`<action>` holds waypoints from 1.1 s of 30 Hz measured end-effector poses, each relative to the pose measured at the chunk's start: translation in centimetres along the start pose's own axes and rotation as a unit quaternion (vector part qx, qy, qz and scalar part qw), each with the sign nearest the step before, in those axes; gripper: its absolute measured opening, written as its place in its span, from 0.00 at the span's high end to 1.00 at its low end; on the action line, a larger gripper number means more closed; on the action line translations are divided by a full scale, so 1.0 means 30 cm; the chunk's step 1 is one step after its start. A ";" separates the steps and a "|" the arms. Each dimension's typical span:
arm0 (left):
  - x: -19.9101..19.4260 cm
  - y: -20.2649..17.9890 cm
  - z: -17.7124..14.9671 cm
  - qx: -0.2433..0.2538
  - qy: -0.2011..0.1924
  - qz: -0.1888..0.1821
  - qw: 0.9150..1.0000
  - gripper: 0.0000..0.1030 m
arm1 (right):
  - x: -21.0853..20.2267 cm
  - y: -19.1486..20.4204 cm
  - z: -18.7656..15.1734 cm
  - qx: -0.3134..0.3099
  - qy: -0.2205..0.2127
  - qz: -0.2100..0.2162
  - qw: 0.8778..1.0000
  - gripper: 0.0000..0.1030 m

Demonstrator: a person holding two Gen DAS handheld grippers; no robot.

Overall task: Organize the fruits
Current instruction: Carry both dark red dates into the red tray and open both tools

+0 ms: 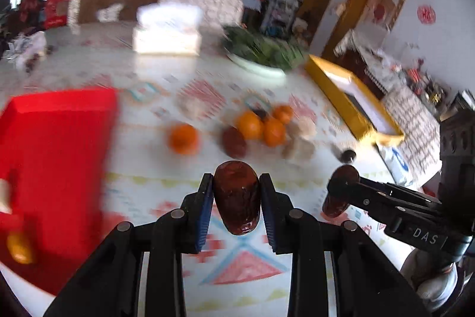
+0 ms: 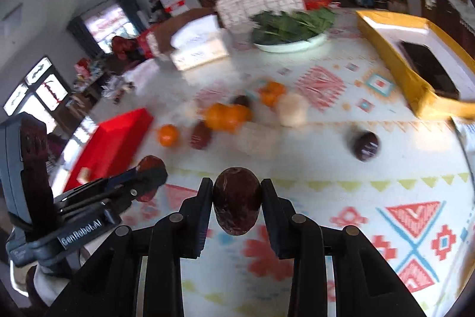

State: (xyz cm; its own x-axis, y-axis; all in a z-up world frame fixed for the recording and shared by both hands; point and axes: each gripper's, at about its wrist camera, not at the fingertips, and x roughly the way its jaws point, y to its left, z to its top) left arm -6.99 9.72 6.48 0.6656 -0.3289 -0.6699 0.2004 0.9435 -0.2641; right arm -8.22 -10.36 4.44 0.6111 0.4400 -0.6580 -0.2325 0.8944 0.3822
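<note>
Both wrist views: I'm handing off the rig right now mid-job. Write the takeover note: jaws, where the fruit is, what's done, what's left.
Left gripper: jaws shut on a red date, held above the table.
Right gripper: jaws shut on a second red date, also in the air.
Red box sits on the left; one orange piece lies by it.
Loose on the patterned tablecloth: a lone orange, a cluster of oranges, a date beside them, another date on the right.
Yellow box on the right; contents unclear.
Left: place both held dates, then sort the loose fruit.

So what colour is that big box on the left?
Bright red box, clearest in the left wrist view.
</note>
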 end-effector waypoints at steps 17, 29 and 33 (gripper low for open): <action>-0.151 0.677 0.080 -0.098 -0.007 0.149 0.984 0.71 | 0.414 0.723 0.076 -0.131 0.086 0.112 0.981 0.65; -0.151 0.751 0.056 -0.136 -0.006 0.124 0.983 0.56 | 0.567 0.823 0.016 -0.167 0.104 0.081 0.977 0.65; -0.223 0.738 0.050 -0.153 -0.030 0.122 0.980 0.47 | 0.510 0.819 0.027 -0.173 0.081 0.079 0.978 0.64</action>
State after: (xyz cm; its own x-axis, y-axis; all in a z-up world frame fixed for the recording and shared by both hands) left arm -5.91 32.85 6.17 0.7102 -0.0830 -0.6991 -0.1891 0.9340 -0.3031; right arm -3.96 18.26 4.30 0.4257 0.5567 -0.7133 -0.5740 0.7756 0.2627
